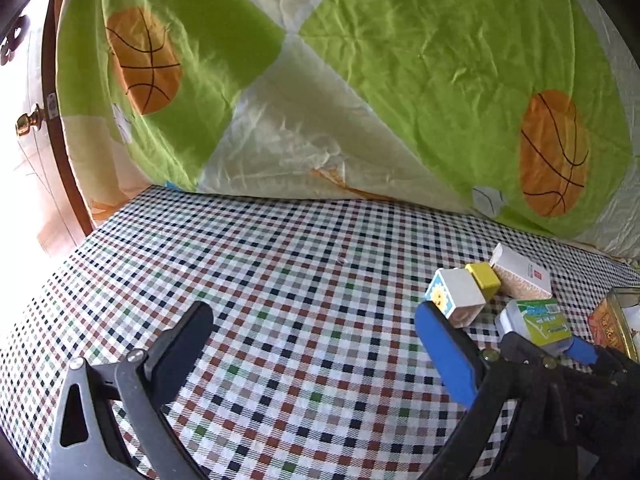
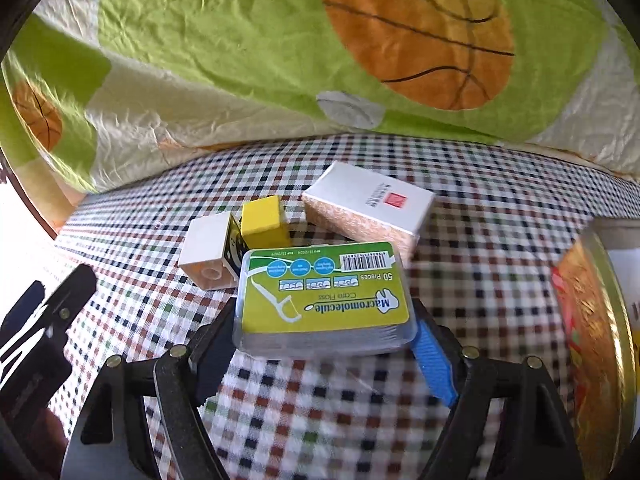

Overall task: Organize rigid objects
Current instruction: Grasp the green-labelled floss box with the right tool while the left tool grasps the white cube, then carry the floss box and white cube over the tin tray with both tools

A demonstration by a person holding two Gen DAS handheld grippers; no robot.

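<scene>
Right gripper point(image 2: 324, 344): fingers clamped on the sides of the floss box point(image 2: 320, 292), label upward.
Left gripper point(image 1: 316, 344): jaws wide apart over bare checked cloth point(image 1: 280, 280), nothing between them.
White block point(image 2: 210, 254): just beyond the floss box, to its left.
Yellow block point(image 2: 264, 220): touching the white block, farther off.
White carton point(image 2: 368, 204): beyond the floss box, lying tilted.
Gold tin point(image 2: 592, 320): right of the right gripper.
Quilt point(image 2: 240, 40): farthest, behind everything.
</scene>
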